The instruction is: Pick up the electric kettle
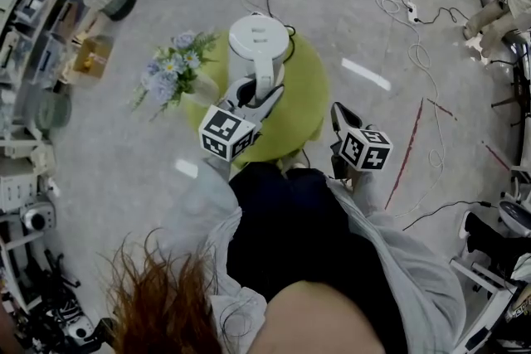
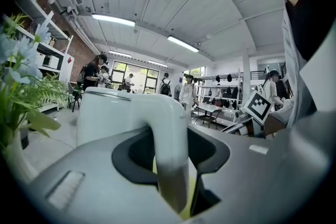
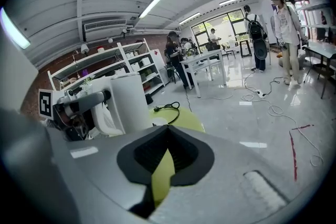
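Handle (image 2: 170, 165) of electric kettle (image 1: 259, 41) clamped between left fingers (image 2: 89, 181); body upright, long axis vertical, just beyond them. Right fingers (image 3: 241, 176) together, empty.

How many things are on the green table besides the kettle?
2. A vase of flowers stands at the left edge of the table, beside the electric kettle; a black cord lies on the table behind the kettle. The kettle may hide more.

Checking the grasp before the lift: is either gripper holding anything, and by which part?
The left gripper holds the white electric kettle by its handle, with its jaws closed on the handle's upright part. The right gripper holds nothing.
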Available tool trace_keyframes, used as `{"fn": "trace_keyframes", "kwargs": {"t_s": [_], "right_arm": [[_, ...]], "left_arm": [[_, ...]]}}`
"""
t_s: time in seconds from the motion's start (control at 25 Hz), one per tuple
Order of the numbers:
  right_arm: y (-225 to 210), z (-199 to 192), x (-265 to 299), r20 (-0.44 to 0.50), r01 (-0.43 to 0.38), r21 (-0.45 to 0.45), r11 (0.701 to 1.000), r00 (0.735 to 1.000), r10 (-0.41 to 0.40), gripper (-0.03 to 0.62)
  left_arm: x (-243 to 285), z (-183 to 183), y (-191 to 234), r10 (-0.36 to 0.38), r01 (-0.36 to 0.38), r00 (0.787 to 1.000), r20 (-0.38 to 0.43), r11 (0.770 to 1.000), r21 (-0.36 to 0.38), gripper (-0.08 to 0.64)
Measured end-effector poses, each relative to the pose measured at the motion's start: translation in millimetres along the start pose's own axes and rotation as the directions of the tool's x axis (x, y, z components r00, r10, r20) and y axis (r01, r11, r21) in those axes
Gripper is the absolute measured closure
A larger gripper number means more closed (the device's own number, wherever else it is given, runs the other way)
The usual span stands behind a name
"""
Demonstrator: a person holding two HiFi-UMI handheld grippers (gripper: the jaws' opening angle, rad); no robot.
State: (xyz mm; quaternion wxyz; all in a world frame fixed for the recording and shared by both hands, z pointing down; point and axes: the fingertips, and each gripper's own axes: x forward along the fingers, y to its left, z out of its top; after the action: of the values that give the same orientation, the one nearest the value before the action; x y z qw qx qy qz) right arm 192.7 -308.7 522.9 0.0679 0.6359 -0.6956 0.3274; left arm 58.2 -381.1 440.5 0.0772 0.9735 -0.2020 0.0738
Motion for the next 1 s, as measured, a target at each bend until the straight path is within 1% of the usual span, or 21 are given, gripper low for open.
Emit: {"fn": "trace_keyframes", "kwargs": {"t_s": [0.32, 0.48, 0.64, 0.84, 1.0], "right_arm": [[0, -1, -2, -0.013, -0.052, -0.031, 0.998, 0.999, 0.051, 0.591], [2, 0, -1, -0.020, -0.088, -0.060, 0.994, 0.996, 0.087, 0.591], [6, 5, -1, -0.015, -0.124, -0.092, 0.988, 0.992, 0.123, 0.591], [8, 18, 3, 0.019, -0.157, -0.083, 0.984, 0.987, 0.159, 0.591], [17, 28, 3, 0.029, -0.187, -0.136, 0.973, 0.981, 0.193, 0.591]], "left_arm": [[-17, -6, -19, 0.054, -0.055, 0.998, -0.012, 0.998, -0.009, 0.390], [-26, -12, -29, 0.090, -0.090, 0.996, -0.019, 0.996, -0.016, 0.390], [-39, -19, -40, 0.123, -0.123, 0.992, -0.004, 0.992, -0.042, 0.390], [-59, -20, -52, 0.174, -0.172, 0.984, 0.026, 0.982, -0.075, 0.388], [-72, -25, -61, 0.237, -0.233, 0.971, 0.040, 0.969, -0.079, 0.388]]}}
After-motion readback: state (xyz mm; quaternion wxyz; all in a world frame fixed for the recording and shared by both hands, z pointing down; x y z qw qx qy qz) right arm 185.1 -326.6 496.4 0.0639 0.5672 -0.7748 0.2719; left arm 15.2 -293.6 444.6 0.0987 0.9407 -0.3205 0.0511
